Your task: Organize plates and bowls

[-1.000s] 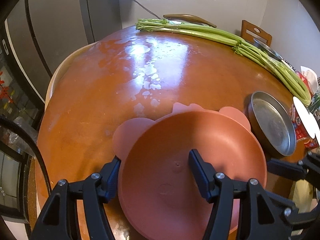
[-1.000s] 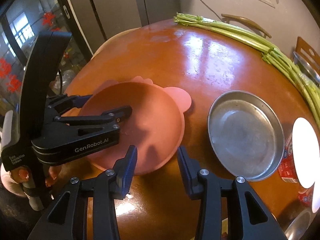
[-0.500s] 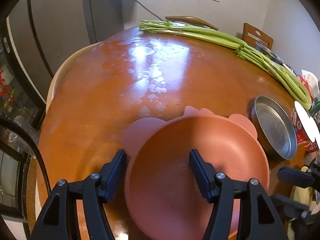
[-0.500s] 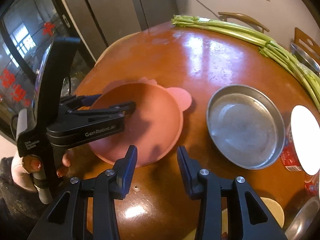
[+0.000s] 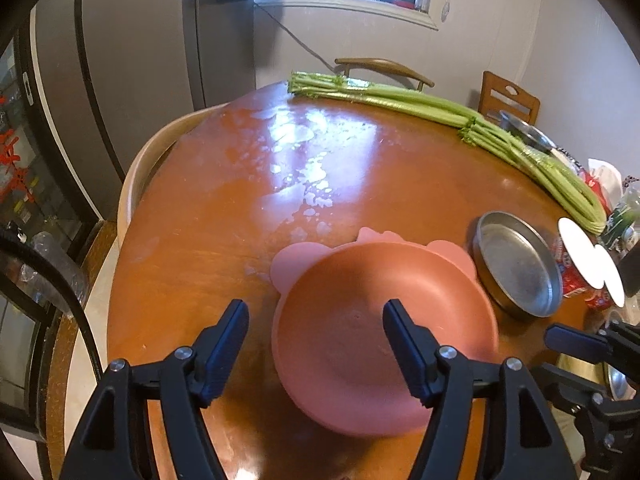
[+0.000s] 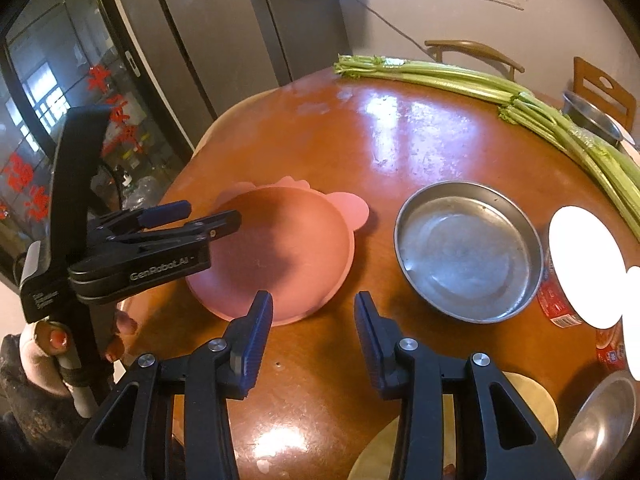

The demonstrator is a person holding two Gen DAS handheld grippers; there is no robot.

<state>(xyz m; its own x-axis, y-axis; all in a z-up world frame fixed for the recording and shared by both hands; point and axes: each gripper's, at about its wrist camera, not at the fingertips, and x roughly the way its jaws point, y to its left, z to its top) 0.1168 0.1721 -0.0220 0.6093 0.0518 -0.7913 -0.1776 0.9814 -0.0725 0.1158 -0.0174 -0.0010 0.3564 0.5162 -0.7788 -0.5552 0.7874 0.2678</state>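
A pink plate with small ears (image 5: 380, 320) (image 6: 280, 248) lies flat on the brown round table (image 5: 224, 216). My left gripper (image 5: 316, 340) (image 6: 210, 213) hovers over its near-left rim. The jaws are opening: one finger is outside the rim, the other above the plate's inside, and neither pad presses on it. A shallow steel dish (image 5: 516, 264) (image 6: 464, 252) sits just right of the plate. My right gripper (image 6: 314, 320) hangs above bare table in front of the gap between plate and dish, open with nothing between its fingers.
Long celery stalks (image 6: 480, 84) lie along the table's far and right side. Red cups with white lids (image 6: 580, 272) stand right of the dish. A steel bowl (image 6: 604, 428) and a pale round plate (image 6: 532, 396) sit at the near right. Another steel bowl (image 6: 592, 120) and chairs stand beyond.
The left jaws have widened and the outer finger has come away from the pink plate's rim. Both grippers have drawn back and up, so plate and dish look smaller.
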